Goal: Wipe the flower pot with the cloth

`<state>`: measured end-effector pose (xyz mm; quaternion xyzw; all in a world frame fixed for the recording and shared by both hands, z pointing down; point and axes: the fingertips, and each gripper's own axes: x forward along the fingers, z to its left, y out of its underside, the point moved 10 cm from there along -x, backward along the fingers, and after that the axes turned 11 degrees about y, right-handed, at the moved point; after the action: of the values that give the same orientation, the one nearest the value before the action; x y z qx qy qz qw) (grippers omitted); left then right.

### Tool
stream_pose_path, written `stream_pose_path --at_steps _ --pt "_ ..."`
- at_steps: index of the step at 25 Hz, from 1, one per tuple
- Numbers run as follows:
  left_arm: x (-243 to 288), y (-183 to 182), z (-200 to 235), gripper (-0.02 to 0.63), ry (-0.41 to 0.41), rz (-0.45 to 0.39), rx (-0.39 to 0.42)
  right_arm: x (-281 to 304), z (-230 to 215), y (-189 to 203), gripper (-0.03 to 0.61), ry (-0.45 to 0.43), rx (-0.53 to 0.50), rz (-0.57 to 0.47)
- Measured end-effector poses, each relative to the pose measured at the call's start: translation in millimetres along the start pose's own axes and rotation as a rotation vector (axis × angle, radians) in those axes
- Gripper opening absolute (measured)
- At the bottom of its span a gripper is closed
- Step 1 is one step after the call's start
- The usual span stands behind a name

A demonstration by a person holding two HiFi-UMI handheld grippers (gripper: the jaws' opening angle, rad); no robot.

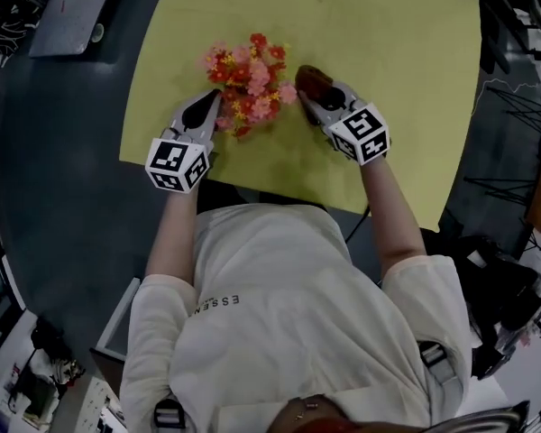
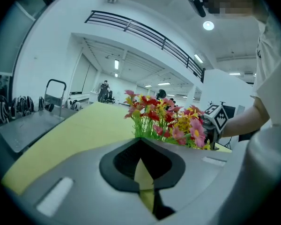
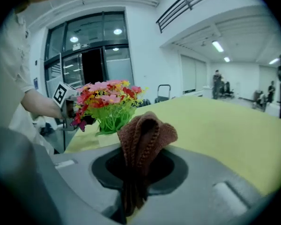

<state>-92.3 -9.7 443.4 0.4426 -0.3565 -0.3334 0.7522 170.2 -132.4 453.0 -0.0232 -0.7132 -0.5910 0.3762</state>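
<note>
- Fingers on the right gripper (image 3: 133, 165) are clamped on the brown knitted cloth (image 3: 144, 134). Those of the left gripper (image 2: 141, 146) are pressed together, with only a sliver of yellow showing through.
- Yellow mat (image 1: 388, 70) covers part of the dark table (image 1: 63, 197).
- Flowers (image 1: 249, 87) stand mid-mat between the two grippers, the left tip just beside them and the cloth just beside them on the other side.
- Flower pot (image 3: 104, 138) is hidden under the blooms from above; only a pale part shows below the green stems in the right gripper view. It looks light and top-heavy, likely to slide or tip under a wipe, so steady it low on the wall, never by the flimsy stems.
- Cloth is soft and limp, folded over the jaw tips; it should mould to the pot under gentle pressure.
</note>
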Motion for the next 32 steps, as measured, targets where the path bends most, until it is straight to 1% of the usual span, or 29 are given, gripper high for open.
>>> stream_pose_path --at_steps 3,7,10,13,15,19,21,23,26,28,32 --pt "-14.5 -9.7 7.8 0.014 0.022 -0.025 0.055 -16.4 24.7 3.2 0.057 0.212 0.032 -0.030" --pt "-28.0 -16.4 23.3 0.014 0.136 -0.003 0.078 -35.8 65.4 16.5 0.057 0.460 0.153 -0.041" --pt "-42.0 -18.8 39.3 0.014 0.205 0.020 0.078 -43.8 102.5 18.6 0.057 0.579 0.234 -0.049" --pt "-57.0 -20.7 58.5 0.014 0.275 0.032 0.084 -44.3 140.9 17.7 0.057 0.665 0.304 -0.044" --pt "-66.9 -23.0 70.0 0.014 0.325 0.045 0.098 -40.3 166.0 16.5 0.057 0.717 0.327 -0.026" --pt "-83.7 -29.4 83.6 0.014 0.431 0.068 0.138 -33.1 209.2 12.6 0.057 0.795 0.363 -0.006" --pt "-94.5 -30.8 91.0 0.014 0.475 0.083 0.158 -25.6 231.7 10.3 0.057 0.817 0.386 0.005" --pt "-104.6 -30.9 100.3 0.014 0.501 0.103 0.161 -14.3 253.8 6.8 0.057 0.826 0.408 0.016" --pt "-114.3 -32.7 112.8 0.014 0.514 0.118 0.133 5.9 281.0 -5.2 0.057 0.801 0.435 0.020" --pt "-118.8 -35.3 118.3 0.014 0.520 0.117 0.125 20.8 293.1 -16.7 0.057 0.768 0.429 0.021" --pt "-118.9 -40.9 130.1 0.014 0.525 0.106 0.106 54.9 294.4 -42.6 0.057 0.731 0.417 0.014"
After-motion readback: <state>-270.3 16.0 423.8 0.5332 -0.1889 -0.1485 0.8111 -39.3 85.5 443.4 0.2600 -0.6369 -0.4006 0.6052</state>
